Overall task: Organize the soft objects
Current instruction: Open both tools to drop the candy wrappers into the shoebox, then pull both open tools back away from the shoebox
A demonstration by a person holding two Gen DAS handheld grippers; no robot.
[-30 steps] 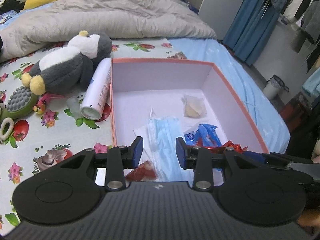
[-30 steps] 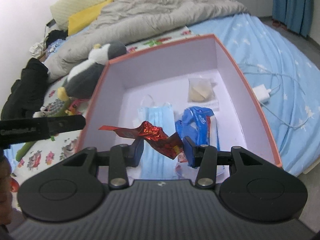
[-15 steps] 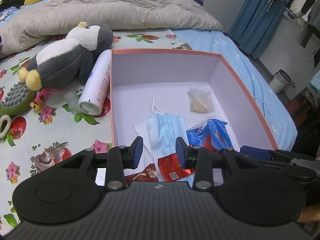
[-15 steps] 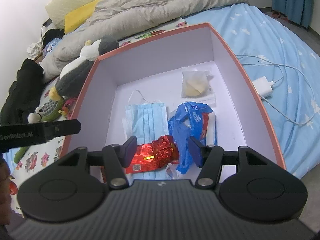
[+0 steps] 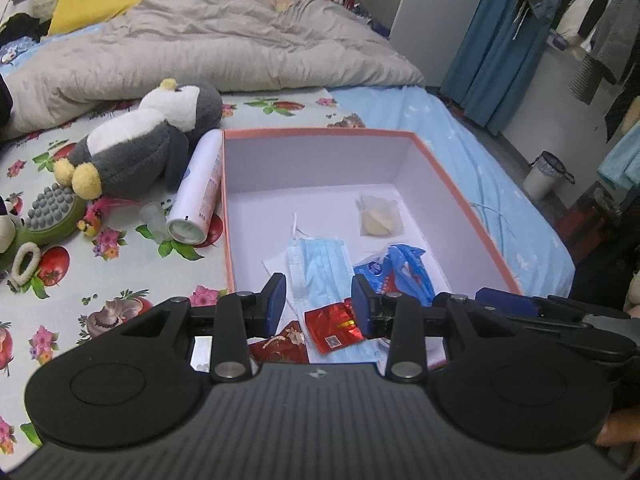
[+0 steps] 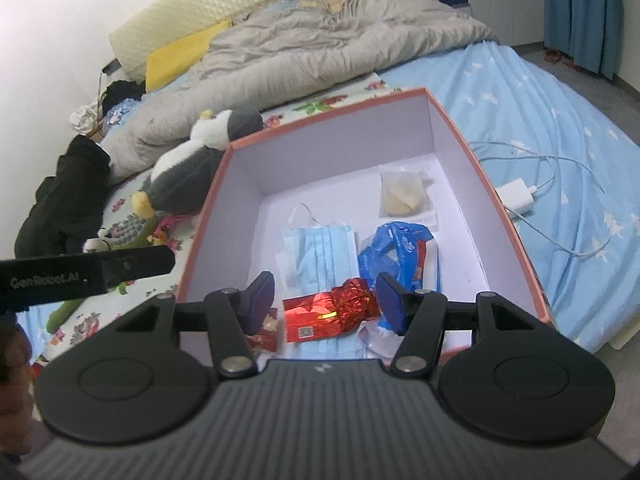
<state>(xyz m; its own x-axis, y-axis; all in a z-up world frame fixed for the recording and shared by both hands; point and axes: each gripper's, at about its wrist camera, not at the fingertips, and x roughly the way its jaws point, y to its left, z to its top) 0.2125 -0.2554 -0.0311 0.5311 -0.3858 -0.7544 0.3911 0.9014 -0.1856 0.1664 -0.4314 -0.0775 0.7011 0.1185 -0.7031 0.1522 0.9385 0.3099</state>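
An open box with an orange rim stands on the bed. Inside lie a blue face mask, a blue wrapper, a clear bag with a pale lump and a red foil packet. My left gripper is open and empty above the box's near end. My right gripper is open over the red packet, not holding it. A grey and white penguin plush lies left of the box.
A white spray can lies against the box's left wall. A green massage brush and a white hair tie lie further left. A grey duvet covers the bed's far part. A white charger with cable lies right of the box.
My right gripper opened and let the red foil packet drop into the box's near end, then pulled back a little. My left gripper stayed open and rose slightly.
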